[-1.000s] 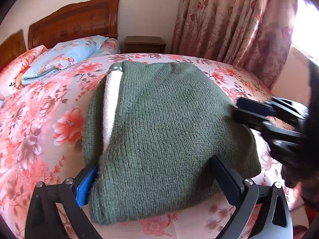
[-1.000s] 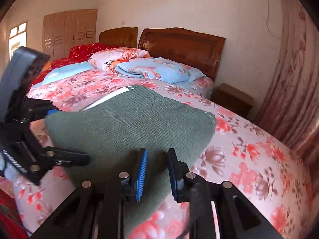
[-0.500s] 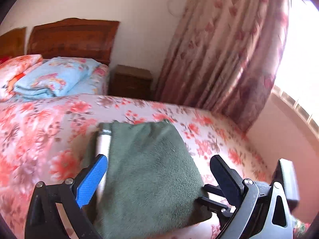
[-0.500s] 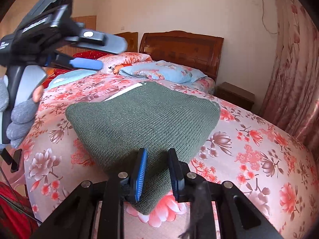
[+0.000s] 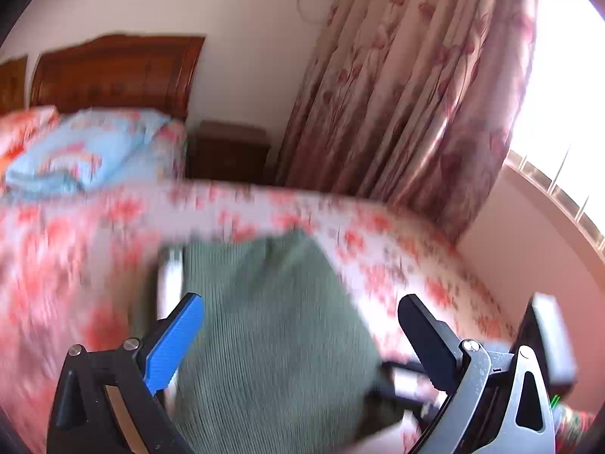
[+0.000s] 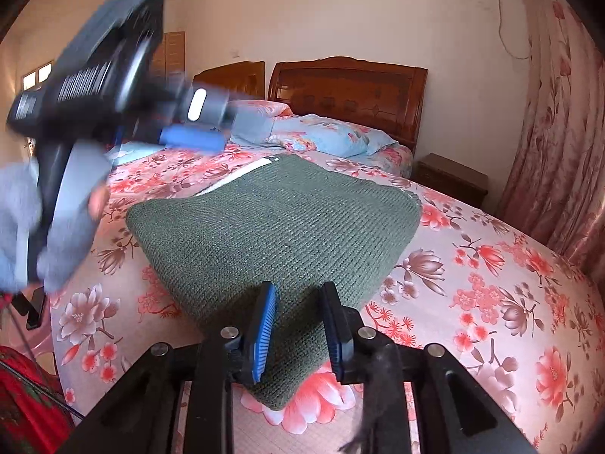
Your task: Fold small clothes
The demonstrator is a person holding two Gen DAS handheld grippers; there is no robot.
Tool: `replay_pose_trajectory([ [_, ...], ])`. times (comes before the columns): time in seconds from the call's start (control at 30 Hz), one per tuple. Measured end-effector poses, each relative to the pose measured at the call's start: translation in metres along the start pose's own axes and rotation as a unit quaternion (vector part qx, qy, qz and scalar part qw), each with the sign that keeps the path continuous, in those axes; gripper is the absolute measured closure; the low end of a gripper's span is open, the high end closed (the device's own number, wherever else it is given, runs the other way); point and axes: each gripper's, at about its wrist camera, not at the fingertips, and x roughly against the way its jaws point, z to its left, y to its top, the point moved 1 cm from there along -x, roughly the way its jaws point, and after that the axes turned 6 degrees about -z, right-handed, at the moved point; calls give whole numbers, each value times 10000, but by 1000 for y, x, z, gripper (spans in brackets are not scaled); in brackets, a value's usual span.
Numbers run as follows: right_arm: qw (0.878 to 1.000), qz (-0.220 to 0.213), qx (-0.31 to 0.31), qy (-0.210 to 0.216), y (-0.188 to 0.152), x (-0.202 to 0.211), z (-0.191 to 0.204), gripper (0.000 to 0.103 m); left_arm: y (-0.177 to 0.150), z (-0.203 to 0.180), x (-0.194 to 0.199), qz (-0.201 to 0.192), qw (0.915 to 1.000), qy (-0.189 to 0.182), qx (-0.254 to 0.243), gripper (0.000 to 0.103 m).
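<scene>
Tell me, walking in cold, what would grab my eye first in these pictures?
Probably the green knitted garment, folded into a thick pad in the middle of the pink flowered bedspread. Next, the left gripper, blurred in a grey-gloved hand above the bed's left side. Behind stand a carved wooden headboard and rosy flowered curtains.

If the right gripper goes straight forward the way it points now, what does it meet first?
Most likely the folded green sweater: the right gripper points down at its near corner, which lies just ahead of the open jaws on the floral bedspread. Depth is hard to judge.
</scene>
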Motion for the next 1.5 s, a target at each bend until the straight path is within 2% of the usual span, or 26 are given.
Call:
replay_pose_trajectory([
  [0.07, 10000, 12, 16, -9, 1, 0, 1, 77, 16, 4, -17, 89, 9999, 28, -46, 0],
  [0.17, 10000, 21, 4, -29, 1, 0, 0, 77, 17, 28, -64, 587, 9980, 46, 242, 0],
  [0.23, 10000, 41, 8, -53, 1, 1, 1, 77, 1, 55, -95, 998, 9925, 455, 547, 0],
  [0.27, 10000, 50, 20, -56, 1, 1, 2, 77, -4, 65, -101, 1034, 9907, 570, 673, 0],
  [0.3, 10000, 62, 30, -43, 1, 1, 2, 77, -6, 69, -97, 819, 9927, 523, 720, 0],
  [0.4, 9999, 94, 126, -68, 1, 1, 5, 75, 0, 65, -76, 528, 9949, 395, 763, 0],
  [0.53, 10000, 49, 1, -39, 1, 3, 0, 75, -2, 55, -53, 280, 9965, 551, 563, 0],
  [0.6, 9999, -41, -18, -103, 3, 6, 1, 75, -14, 60, -50, 348, 9950, 674, 649, 0],
  [0.67, 9998, -117, -10, -130, 5, 10, 3, 75, -22, 67, -48, 526, 9899, 1062, 774, 0],
  [0.73, 9996, -237, 75, -94, 9, 18, 10, 75, -28, 64, -33, 471, 9906, 968, 841, 0],
  [0.8, 9991, -394, 148, -11, 13, 26, 17, 75, -33, 52, -16, 347, 9912, 1144, 573, 0],
  [0.87, 9982, -537, 183, 168, 16, 30, 25, 75, -43, 37, -8, 279, 9896, 1411, 74, 0],
  [0.93, 9988, -350, 278, 219, 12, 19, 32, 75, -54, 27, -11, 410, 9820, 1796, -406, 0],
  [0.97, 9993, -52, 344, 163, 7, 6, 35, 75, -58, 28, -15, 516, 9800, 1863, -460, 0],
  [1.0, 9991, 195, 353, 140, 1, -5, 36, 75, -63, 30, -17, 647, 9795, 1867, -401, 0],
  [1.1, 9992, 163, 208, 310, -1, 0, 37, 76, -67, 35, -11, 619, 9808, 1843, -131, 0],
  [1.23, 9998, -43, 179, 83, 4, 20, 28, 76, -69, 34, 2, 532, 9783, 2001, -124, 0],
  [1.5, 9979, -131, -597, -211, 0, 46, 6, 75, -61, 7, 38, 5, 9774, 2082, -378, 0],
])
